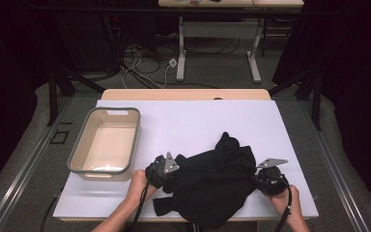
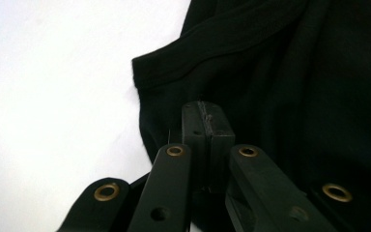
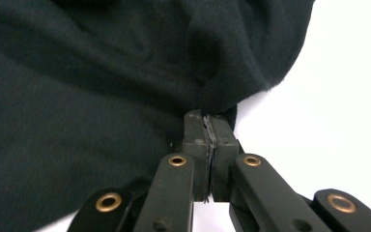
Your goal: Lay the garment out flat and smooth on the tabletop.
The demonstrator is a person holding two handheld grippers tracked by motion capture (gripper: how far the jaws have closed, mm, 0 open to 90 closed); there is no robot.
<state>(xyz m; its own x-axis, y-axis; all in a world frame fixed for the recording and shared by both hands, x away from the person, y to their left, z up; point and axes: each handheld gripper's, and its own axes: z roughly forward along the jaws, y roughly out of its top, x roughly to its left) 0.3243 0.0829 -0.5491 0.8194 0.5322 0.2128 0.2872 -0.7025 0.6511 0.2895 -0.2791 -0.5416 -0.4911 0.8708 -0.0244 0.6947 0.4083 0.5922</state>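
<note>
A crumpled black garment (image 1: 212, 179) lies on the white table top (image 1: 198, 121) near its front edge. My left gripper (image 1: 175, 173) sits at the garment's left side, held by a hand from below. In the left gripper view its jaws (image 2: 206, 108) are pressed together with the dark cloth (image 2: 294, 72) at their tips, beside a ribbed hem. My right gripper (image 1: 254, 180) is at the garment's right side. Its jaws (image 3: 206, 118) are shut with a fold of the fabric (image 3: 101, 72) pinched between the pads.
A beige bin with a grey rim (image 1: 136, 137) stands on the left of the table, nothing showing inside it. Beyond the table's far edge are a desk frame (image 1: 181, 53) and loose cables on the floor. Dark curtains stand on both sides.
</note>
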